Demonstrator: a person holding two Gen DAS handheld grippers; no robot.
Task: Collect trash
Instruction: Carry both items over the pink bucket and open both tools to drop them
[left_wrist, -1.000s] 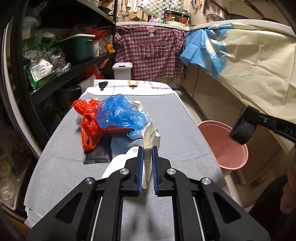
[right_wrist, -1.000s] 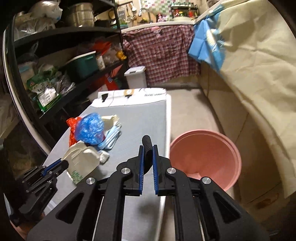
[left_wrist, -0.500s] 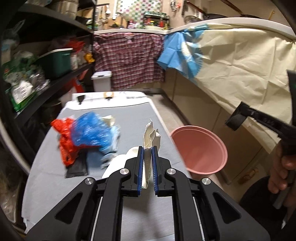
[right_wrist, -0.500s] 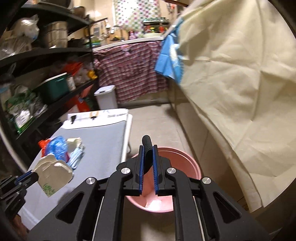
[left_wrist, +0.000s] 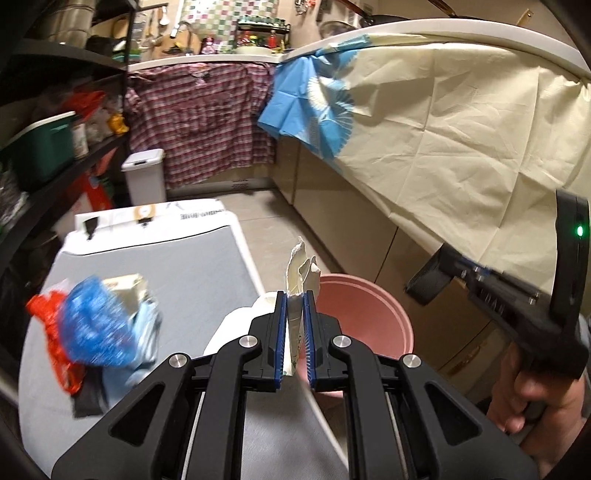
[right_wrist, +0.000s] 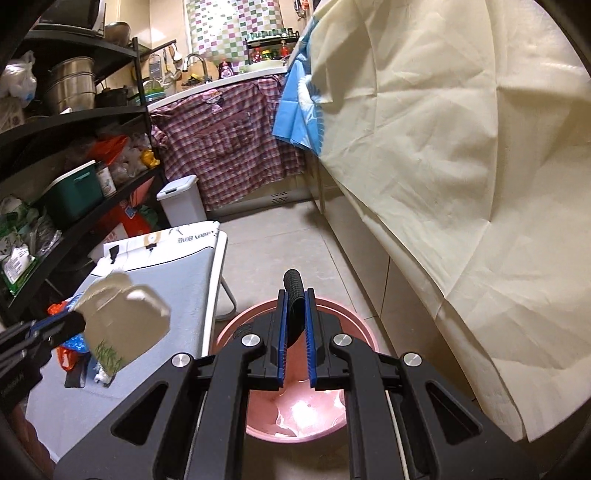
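Observation:
My left gripper (left_wrist: 294, 295) is shut on a flattened white carton (left_wrist: 300, 273) and holds it up near the grey table's right edge, beside the pink bucket (left_wrist: 365, 314). The carton also shows at the left of the right wrist view (right_wrist: 125, 325). My right gripper (right_wrist: 294, 295) is shut on a black ribbed strip (right_wrist: 293, 295) and hangs over the pink bucket (right_wrist: 354, 325) on the floor. A pile of trash with a blue bag (left_wrist: 92, 325) and a red bag (left_wrist: 55, 347) lies on the grey table (left_wrist: 192, 273).
Black shelves (right_wrist: 74, 122) full of goods stand along the left. A white lidded bin (right_wrist: 183, 201) stands beyond the table. A cream sheet (right_wrist: 461, 166) covers the counter on the right. Tiled floor (right_wrist: 280, 240) runs between table and counter.
My left gripper lifted the carton off the table and swung it right toward the bucket. My right gripper moved right with the black strip and now hangs over the bucket.

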